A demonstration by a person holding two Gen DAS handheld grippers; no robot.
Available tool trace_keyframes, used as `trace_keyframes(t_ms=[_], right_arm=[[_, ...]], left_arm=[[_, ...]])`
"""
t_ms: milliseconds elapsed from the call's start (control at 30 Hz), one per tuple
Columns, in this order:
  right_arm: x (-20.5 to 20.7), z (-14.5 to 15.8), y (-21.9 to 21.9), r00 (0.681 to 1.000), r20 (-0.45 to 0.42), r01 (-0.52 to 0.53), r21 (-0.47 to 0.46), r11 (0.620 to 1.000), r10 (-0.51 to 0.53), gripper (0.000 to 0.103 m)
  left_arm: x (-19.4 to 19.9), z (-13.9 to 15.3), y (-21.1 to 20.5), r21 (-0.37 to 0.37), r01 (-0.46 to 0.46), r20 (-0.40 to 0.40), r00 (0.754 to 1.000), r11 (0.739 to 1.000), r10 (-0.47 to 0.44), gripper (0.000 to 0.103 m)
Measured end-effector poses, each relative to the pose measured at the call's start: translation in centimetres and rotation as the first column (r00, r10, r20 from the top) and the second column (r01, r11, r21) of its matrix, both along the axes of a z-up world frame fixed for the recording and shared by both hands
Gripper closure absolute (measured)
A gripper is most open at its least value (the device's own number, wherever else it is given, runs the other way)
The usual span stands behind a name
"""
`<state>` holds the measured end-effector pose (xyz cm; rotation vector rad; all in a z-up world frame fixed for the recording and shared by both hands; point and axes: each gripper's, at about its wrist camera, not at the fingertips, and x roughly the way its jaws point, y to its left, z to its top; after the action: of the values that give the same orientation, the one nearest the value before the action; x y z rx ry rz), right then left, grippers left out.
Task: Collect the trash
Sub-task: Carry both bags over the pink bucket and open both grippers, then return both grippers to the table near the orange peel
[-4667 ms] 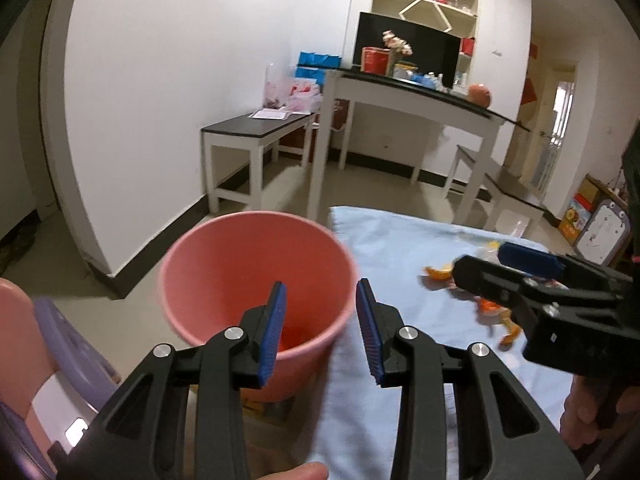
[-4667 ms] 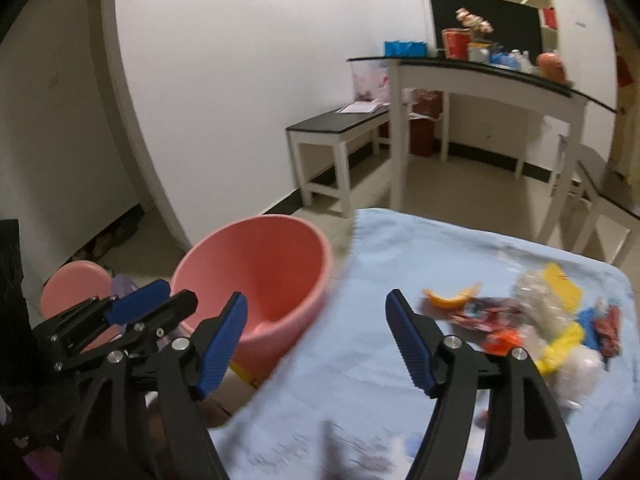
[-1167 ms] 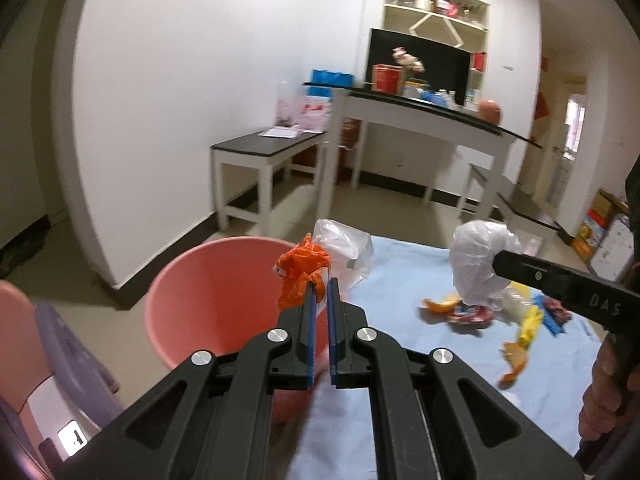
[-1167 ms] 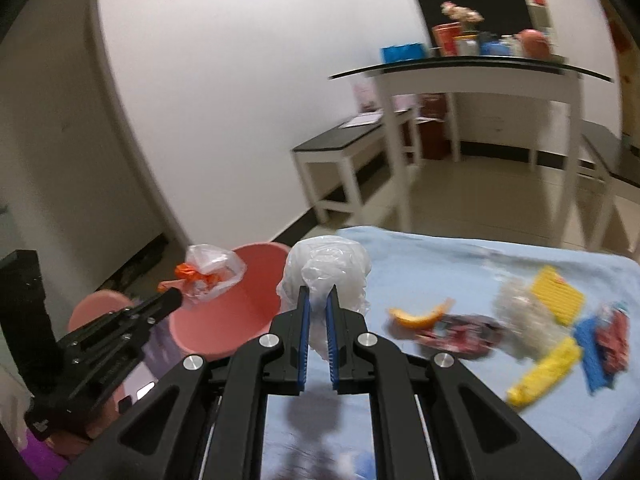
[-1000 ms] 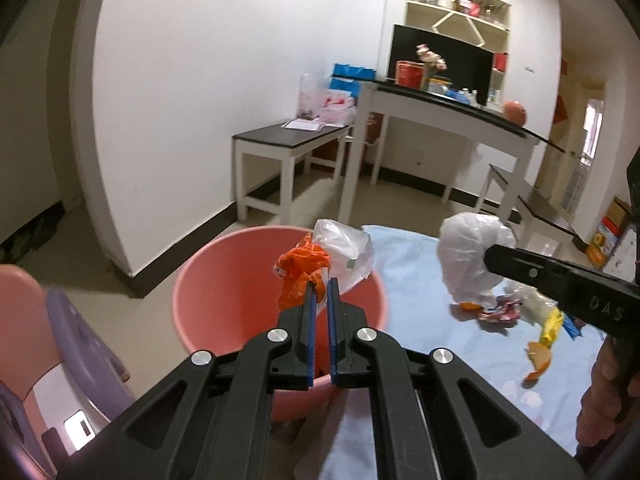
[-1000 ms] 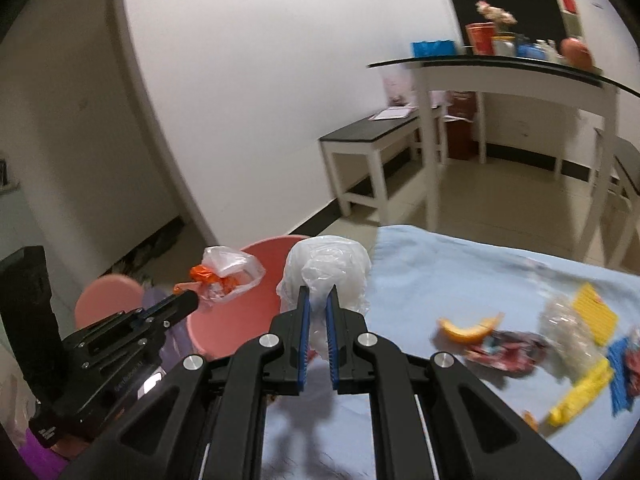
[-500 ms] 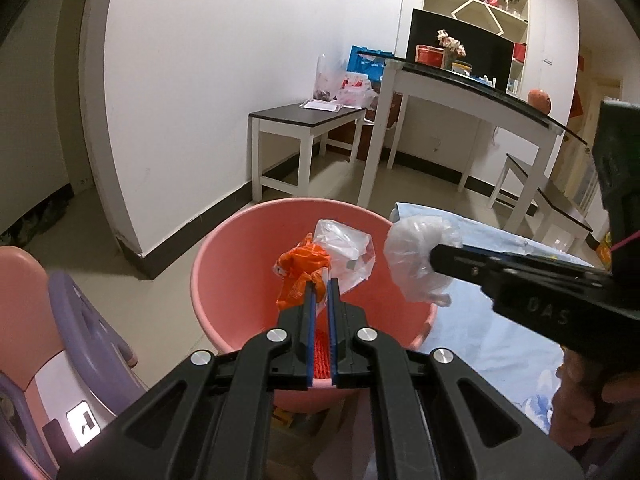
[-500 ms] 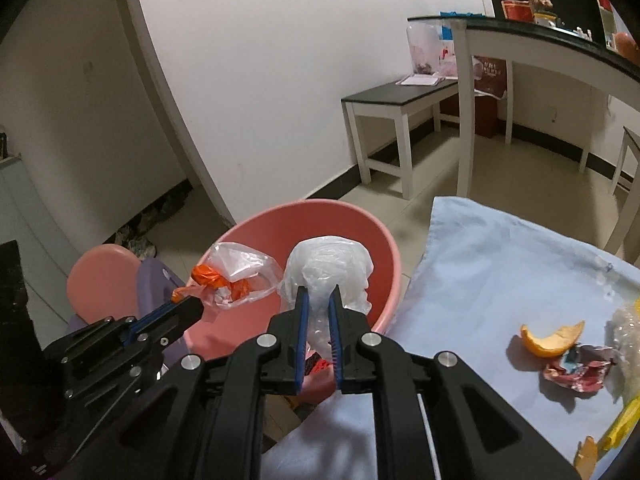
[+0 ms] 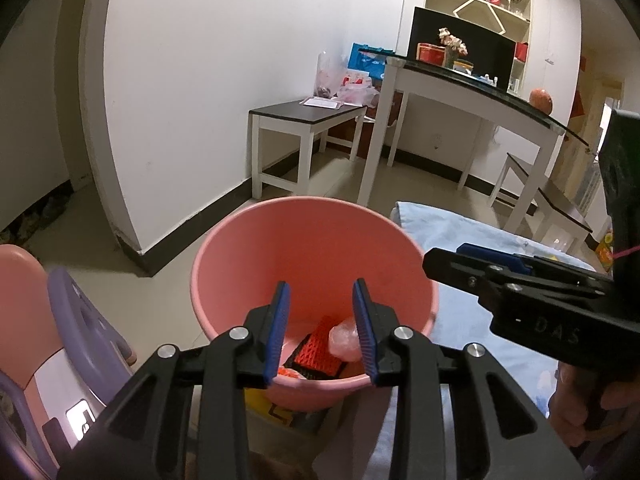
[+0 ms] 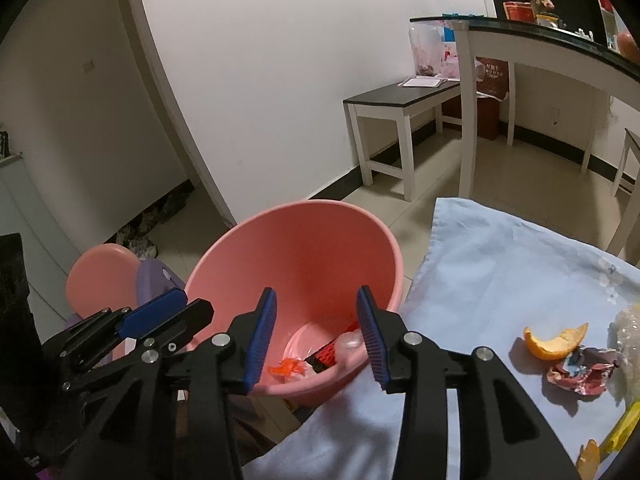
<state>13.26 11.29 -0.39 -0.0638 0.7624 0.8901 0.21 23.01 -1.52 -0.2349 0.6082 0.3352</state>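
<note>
White walls and a pale tiled floor are framing the left wrist view, with a dark-topped white bench [image 9: 308, 114] sitting at 12 o'clock and a tall glass-topped white table [image 9: 472, 84] stretching toward 2 o'clock. Below them a pink bucket [image 9: 256, 252] is standing on the floor, just beside the edge of the tabletop [image 9: 460, 228], which is wearing a light blue cloth. The left tongs [image 9: 322, 328] are hovering over the bucket's near rim with their blue pads spread apart and gripping nothing. Down inside the bucket a red ridged wrapper [image 9: 318, 350] and a crumpled clear plastic bag [image 9: 344, 334] are lying on the bottom, touching each other. The right tongs [image 9: 480, 256] are reaching in from 3 o'clock above the bucket's right rim — side-on, yet showing nothing between the fingers. A pink and purple child's chair [image 9: 76, 336] is standing at 8 o'clock.

Over in the right wrist view, the right tongs [image 10: 316, 328] are likewise spread wide and holding nothing, poised above the bucket [image 10: 248, 264]. An orange plastic scrap [image 10: 286, 369], the red wrapper [image 10: 326, 354] and the clear bag [image 10: 348, 340] are resting at the bottom. The left tongs [image 10: 160, 316] are coming in at 8 o'clock. On the tabletop [image 10: 500, 264] at 4 o'clock, an orange peel [image 10: 554, 342] is lying just beside a crumpled red wrapper [image 10: 580, 372] — both well apart from the bucket.
</note>
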Motion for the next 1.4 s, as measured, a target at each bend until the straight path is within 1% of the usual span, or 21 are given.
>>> trace_keyframes(t_ms=[100, 233, 333, 400, 600, 767, 933, 1100, 1333, 1400], right_arm=[[-0.4, 0.3, -0.9, 1.000, 0.003, 0.009, 0.000, 1.000, -0.009, 0.060], [-1.1, 0.8, -2.8, 1.000, 0.004, 0.027, 0.005, 1.000, -0.027, 0.059], [-1.7, 1.2, -4.4, 0.999, 0.010, 0.043, 0.007, 0.999, -0.043, 0.054], [-2.1, 1.5, -5.7, 0.998, 0.018, 0.056, 0.008, 0.998, -0.056, 0.054], [-3.1, 2.1, -9.7, 0.994, 0.021, 0.109, 0.014, 0.994, -0.109, 0.054], [-3.8, 2.1, -14.2, 0.985, 0.026, 0.173, 0.004, 0.985, -0.173, 0.054], [-4.5, 1.5, -19.2, 0.966, 0.042, 0.254, -0.023, 0.967, -0.253, 0.054], [-4.1, 0.7, -23.8, 0.939, 0.013, 0.344, -0.034, 0.939, -0.343, 0.054], [-3.5, -0.3, -27.7, 0.906, 0.004, 0.422, -0.055, 0.905, -0.423, 0.054], [-3.4, -0.6, -28.4, 0.899, -0.002, 0.438, -0.059, 0.897, -0.438, 0.054]], left_arm=[[-0.3, 0.5, -0.7, -0.003, 0.013, 0.013, 1.000, 1.000, -0.013, 0.070], [-0.7, 1.2, -1.8, -0.036, 0.041, 0.035, 0.999, 0.999, -0.040, 0.070], [-0.7, 1.7, -3.1, -0.042, 0.062, 0.037, 0.997, 0.997, -0.061, 0.070], [-0.6, 2.0, -3.9, -0.041, 0.078, 0.038, 0.996, 0.996, -0.076, 0.070], [-0.4, 2.8, -7.3, -0.034, 0.154, 0.042, 0.987, 0.987, -0.153, 0.070], [0.1, 3.0, -10.3, -0.046, 0.233, 0.035, 0.972, 0.971, -0.231, 0.070], [0.5, 2.8, -13.3, -0.046, 0.313, 0.034, 0.949, 0.949, -0.312, 0.070], [0.7, 2.5, -15.9, -0.048, 0.396, 0.035, 0.918, 0.917, -0.394, 0.070], [1.4, 1.5, -19.3, -0.034, 0.511, 0.015, 0.860, 0.859, -0.510, 0.070], [1.8, 1.1, -20.0, -0.044, 0.541, 0.004, 0.841, 0.840, -0.542, 0.070]])
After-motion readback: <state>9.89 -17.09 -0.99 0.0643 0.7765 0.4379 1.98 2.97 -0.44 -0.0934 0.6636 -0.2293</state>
